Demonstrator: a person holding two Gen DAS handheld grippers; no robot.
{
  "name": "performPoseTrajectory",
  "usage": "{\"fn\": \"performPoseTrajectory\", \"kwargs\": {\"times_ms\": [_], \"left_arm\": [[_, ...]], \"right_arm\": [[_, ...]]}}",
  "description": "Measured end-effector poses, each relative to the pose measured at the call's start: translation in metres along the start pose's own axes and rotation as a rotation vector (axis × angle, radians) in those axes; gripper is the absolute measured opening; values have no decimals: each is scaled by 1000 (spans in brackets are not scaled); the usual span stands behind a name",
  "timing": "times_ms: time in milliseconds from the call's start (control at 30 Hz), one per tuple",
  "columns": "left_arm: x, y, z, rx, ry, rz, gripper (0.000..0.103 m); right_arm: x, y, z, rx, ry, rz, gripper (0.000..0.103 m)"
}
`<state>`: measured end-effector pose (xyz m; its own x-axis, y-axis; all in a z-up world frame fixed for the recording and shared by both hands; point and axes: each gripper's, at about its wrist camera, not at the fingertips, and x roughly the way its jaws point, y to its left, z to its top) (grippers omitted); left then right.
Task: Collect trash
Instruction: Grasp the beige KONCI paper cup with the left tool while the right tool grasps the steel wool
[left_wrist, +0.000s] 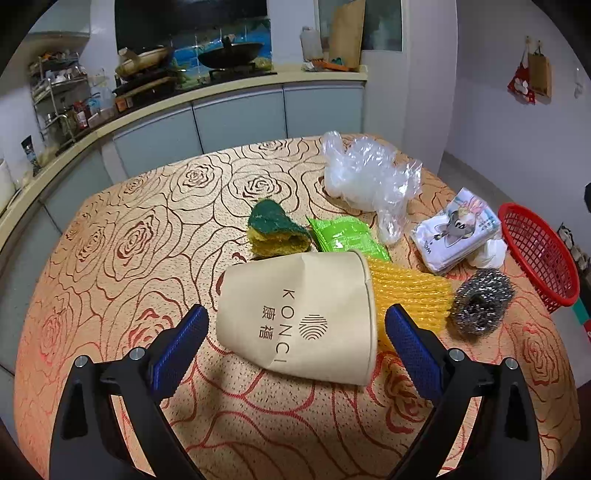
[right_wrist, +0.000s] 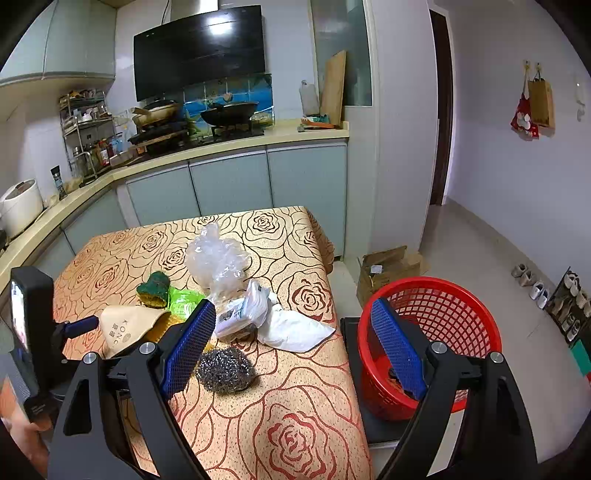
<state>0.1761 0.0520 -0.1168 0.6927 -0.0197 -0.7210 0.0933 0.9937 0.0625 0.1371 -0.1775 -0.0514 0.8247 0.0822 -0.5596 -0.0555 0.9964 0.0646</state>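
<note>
**Paper cup between wide jaws, basket off the right edge**

Left gripper (left_wrist: 295, 332) spread wide, holding nothing, astride the crushed paper cup (left_wrist: 299, 317) lying sideways. Bare tablecloth (left_wrist: 129, 240) leftward. Steel scourer (right_wrist: 226, 369) mid-table. Right gripper (right_wrist: 295, 343) wide open, empty, straddling the table's right edge, red basket (right_wrist: 461, 317) beyond.

left gripper (left_wrist: 295, 328) angled down, jaws wide apart, right gripper (right_wrist: 295, 328) angled down, jaws wide, nothing gripped
</note>
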Motion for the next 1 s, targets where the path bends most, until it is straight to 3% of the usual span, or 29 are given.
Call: {"fn": "performPoseTrajectory", "kwargs": {"times_ms": [267,333,467,1000], "left_arm": [[11,7,3,-4,6,-40,92],[14,9,2,-2,13,-50,81],[15,11,0,-9,10,-54,81],[-55,44,11,-28,-156,128,79]], "right_arm": [[2,-1,1,2,4,-3,84],[4,-2,0,6,7,-6,84],[5,-1,-1,6,10,-5,84],[4,13,-12,-18,31,36,84]]}}
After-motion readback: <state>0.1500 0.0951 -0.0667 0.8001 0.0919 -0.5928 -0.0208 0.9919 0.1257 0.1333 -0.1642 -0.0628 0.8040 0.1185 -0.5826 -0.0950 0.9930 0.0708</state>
